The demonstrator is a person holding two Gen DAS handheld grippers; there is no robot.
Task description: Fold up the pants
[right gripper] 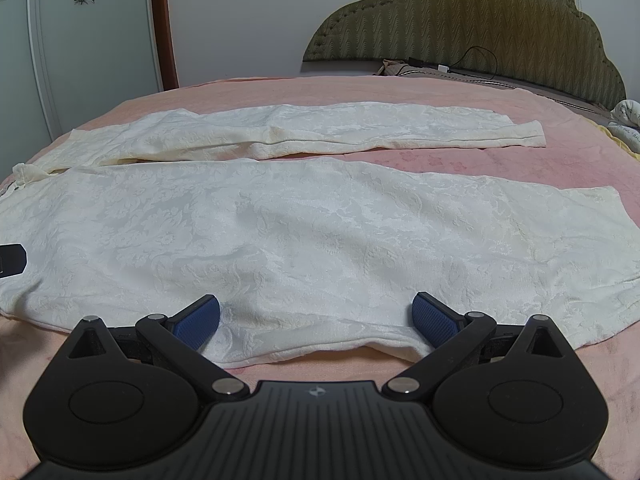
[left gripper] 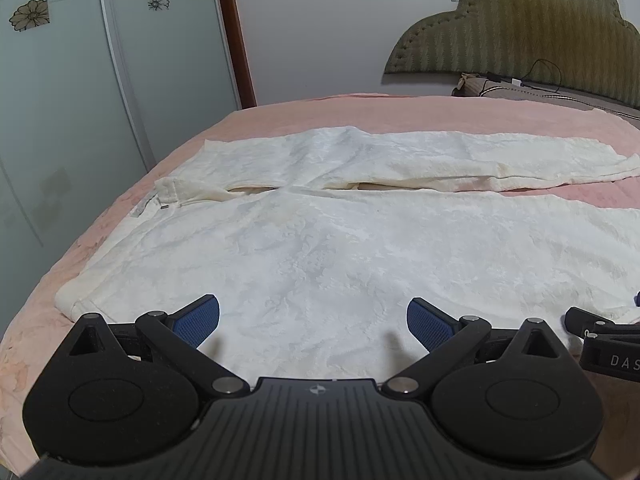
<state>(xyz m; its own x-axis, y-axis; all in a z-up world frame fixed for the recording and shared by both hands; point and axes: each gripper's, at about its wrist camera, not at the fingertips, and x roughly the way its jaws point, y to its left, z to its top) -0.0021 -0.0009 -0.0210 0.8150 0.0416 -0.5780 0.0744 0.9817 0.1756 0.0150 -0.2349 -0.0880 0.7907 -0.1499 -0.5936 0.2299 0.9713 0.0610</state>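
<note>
Pink bedspread (right gripper: 440, 160) covers the whole bed, with a padded green headboard (right gripper: 460, 20) at the far end and a flowered wardrobe door (left gripper: 60, 80) off to the side. White pants (left gripper: 320, 240) lie flat across the bed, both legs stretched out side by side with a strip of pink between them. My left gripper (left gripper: 313, 322) has its jaws wide apart over the waist end, holding nothing. My right gripper (right gripper: 316, 322) is spread apart too, at the near hem of the closer leg.
</note>
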